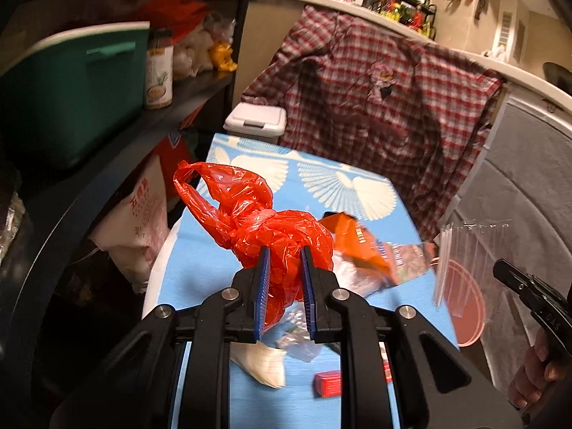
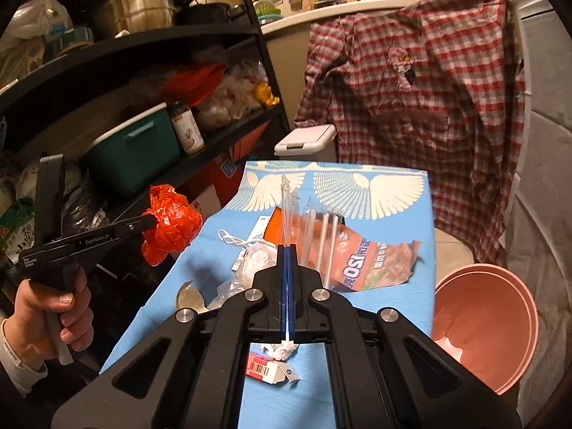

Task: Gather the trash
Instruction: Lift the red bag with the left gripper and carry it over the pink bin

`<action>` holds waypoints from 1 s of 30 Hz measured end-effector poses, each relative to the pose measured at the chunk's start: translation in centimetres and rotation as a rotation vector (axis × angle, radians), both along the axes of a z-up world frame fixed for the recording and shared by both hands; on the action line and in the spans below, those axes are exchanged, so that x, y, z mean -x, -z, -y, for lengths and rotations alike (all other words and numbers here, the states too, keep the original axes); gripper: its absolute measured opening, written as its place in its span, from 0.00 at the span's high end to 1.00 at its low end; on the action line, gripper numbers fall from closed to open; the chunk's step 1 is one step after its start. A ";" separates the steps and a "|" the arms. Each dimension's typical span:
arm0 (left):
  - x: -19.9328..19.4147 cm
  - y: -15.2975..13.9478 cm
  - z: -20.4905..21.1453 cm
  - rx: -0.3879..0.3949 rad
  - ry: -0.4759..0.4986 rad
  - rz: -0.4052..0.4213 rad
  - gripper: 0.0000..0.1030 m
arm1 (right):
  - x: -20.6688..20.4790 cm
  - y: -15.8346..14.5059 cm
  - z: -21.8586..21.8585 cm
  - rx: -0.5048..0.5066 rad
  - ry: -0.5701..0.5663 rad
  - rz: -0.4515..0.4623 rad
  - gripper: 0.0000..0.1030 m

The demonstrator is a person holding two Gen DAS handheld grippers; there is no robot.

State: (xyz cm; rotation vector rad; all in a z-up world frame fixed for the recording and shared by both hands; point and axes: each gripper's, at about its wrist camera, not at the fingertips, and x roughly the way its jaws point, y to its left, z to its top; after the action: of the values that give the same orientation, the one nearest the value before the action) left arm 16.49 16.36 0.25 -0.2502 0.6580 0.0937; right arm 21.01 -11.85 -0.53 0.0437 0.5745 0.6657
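My left gripper [image 1: 285, 250] is shut on a crumpled red plastic bag [image 1: 250, 214] and holds it above the blue table [image 1: 200, 279]; the bag also shows in the right wrist view [image 2: 168, 221]. My right gripper [image 2: 287, 248] is shut on a clear plastic bag [image 2: 307, 221], held above the table [image 2: 393, 200]; this bag shows at the right in the left wrist view [image 1: 464, 261]. An orange snack wrapper [image 2: 371, 264], white crumpled plastic [image 2: 250, 261], a small red box [image 2: 264, 370] and other scraps lie on the table. A pink bin [image 2: 500, 321] stands to the table's right.
A black shelf unit [image 2: 143, 46] with a green box [image 2: 136, 150], jar and bags stands on the left. A white lidded bin [image 2: 304, 139] sits behind the table. A red plaid shirt [image 2: 411, 100] hangs over the counter behind.
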 end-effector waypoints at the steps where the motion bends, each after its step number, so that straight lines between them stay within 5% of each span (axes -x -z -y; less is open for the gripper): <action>1: 0.2 -0.3 0.4 0.000 0.006 0.010 0.84 | 0.1 -0.2 0.3 -0.003 0.005 0.004 0.99; 30: -0.6 -2.0 11.7 -0.025 0.210 0.117 0.84 | 0.1 -2.8 10.0 0.033 0.245 0.111 0.99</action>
State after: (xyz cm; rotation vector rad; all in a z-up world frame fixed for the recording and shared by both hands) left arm 17.10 4.70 2.24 -0.1603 0.5625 -0.1133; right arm 20.90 -21.82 2.28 0.0451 0.4640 0.4178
